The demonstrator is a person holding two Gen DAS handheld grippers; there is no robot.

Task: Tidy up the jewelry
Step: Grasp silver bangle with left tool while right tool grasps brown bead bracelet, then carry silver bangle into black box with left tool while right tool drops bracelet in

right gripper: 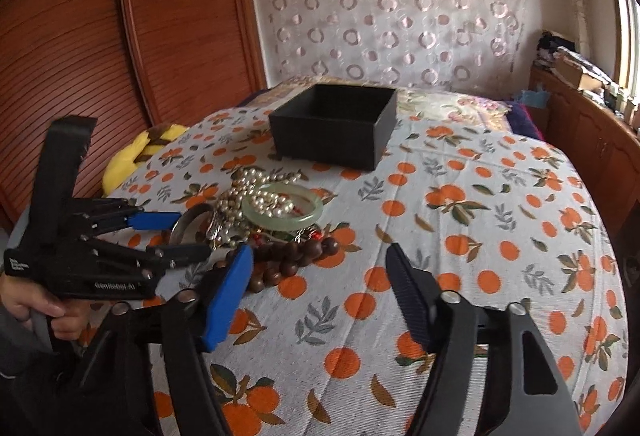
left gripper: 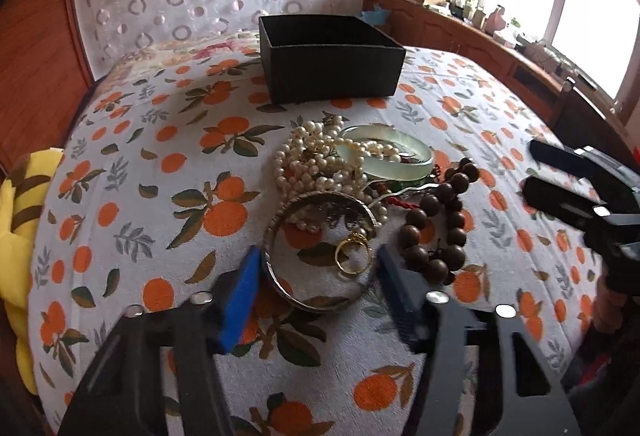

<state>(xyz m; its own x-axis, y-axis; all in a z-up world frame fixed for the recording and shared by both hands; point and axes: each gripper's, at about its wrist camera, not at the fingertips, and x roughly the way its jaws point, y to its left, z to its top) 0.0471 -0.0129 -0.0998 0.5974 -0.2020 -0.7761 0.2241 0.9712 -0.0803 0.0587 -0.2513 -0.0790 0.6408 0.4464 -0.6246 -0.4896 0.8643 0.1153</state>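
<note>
left gripper (left gripper: 318, 268): jaws spread around the silver bangle (left gripper: 280, 276), touching or not, can't tell
right gripper (right gripper: 320, 276): jaws spread, empty, right of the bangle
black box (left gripper: 328, 59): beyond the bangle

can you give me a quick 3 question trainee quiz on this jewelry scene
1. True or false: the black box already holds jewelry.
2. Which piece lies between the left gripper's jaws? A) silver bangle with the gold ring inside it B) jade bangle C) wooden bead bracelet
3. Fill in: pearl strands drape over the ____ bangle.

Key
1. False: what shows of its inside is bare.
2. A: the jaws straddle it; contact cannot be told.
3. jade
</note>
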